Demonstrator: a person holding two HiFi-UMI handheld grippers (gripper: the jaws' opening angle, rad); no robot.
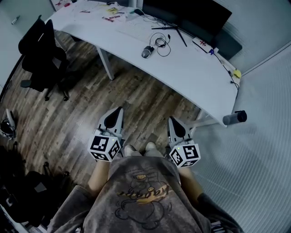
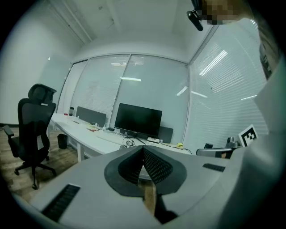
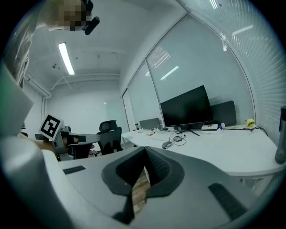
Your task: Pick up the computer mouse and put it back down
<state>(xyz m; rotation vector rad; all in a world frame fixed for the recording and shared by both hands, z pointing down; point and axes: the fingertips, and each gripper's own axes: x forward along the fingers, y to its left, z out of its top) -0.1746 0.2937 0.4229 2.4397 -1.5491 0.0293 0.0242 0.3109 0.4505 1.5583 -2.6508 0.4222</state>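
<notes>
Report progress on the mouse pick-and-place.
Done: nothing visible; the mouse lies on the desk. In hand: nothing; left gripper and right gripper are shut, empty, short of the desk. Left: approach, grasp, lift, set down.

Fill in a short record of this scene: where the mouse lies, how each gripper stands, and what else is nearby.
mouse: on the white desk, beside a looped cable, untouched
left gripper: shut, empty, over the wooden floor, short of the desk
right gripper: shut, empty, beside the left one
nearby: monitor on the desk; black chair to the left
task stage: mouse not yet picked up
</notes>
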